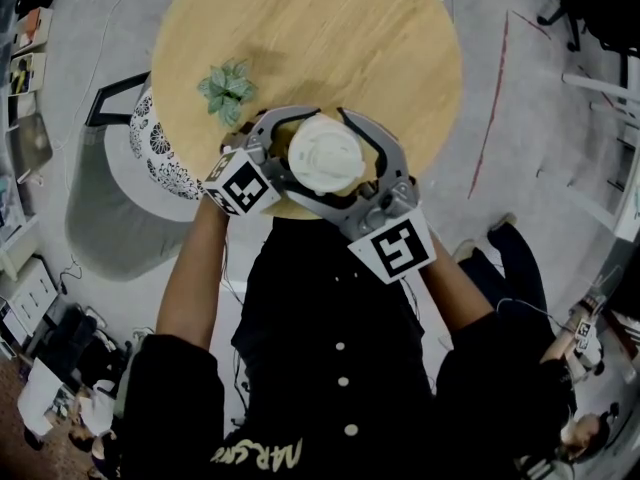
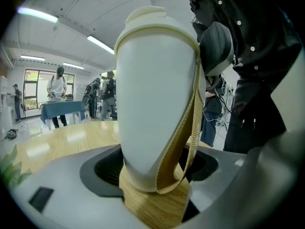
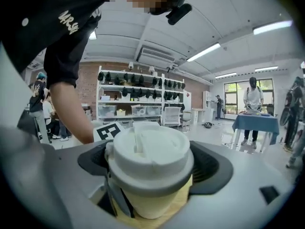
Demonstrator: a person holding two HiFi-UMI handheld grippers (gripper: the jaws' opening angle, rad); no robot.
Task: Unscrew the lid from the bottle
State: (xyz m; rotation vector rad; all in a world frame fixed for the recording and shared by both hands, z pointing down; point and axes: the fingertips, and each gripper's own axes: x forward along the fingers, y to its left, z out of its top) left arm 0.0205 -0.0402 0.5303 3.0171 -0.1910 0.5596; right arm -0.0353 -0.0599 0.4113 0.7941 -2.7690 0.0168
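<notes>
White lettering on the person's black shirt [image 1: 330, 368] is too warped to read. One white bottle [image 2: 152, 94] with one tan strap [image 2: 191, 123] stands at the near edge of the round wooden surface [image 1: 330, 38], with bare wood beyond it and a single small plant [image 1: 227, 90] close by. The left hand-held gripper [image 2: 153, 173] is clamped on its lower body, while the right hand-held gripper [image 3: 150, 168], spread wide, presses both pads on the lid [image 3: 148, 151].
</notes>
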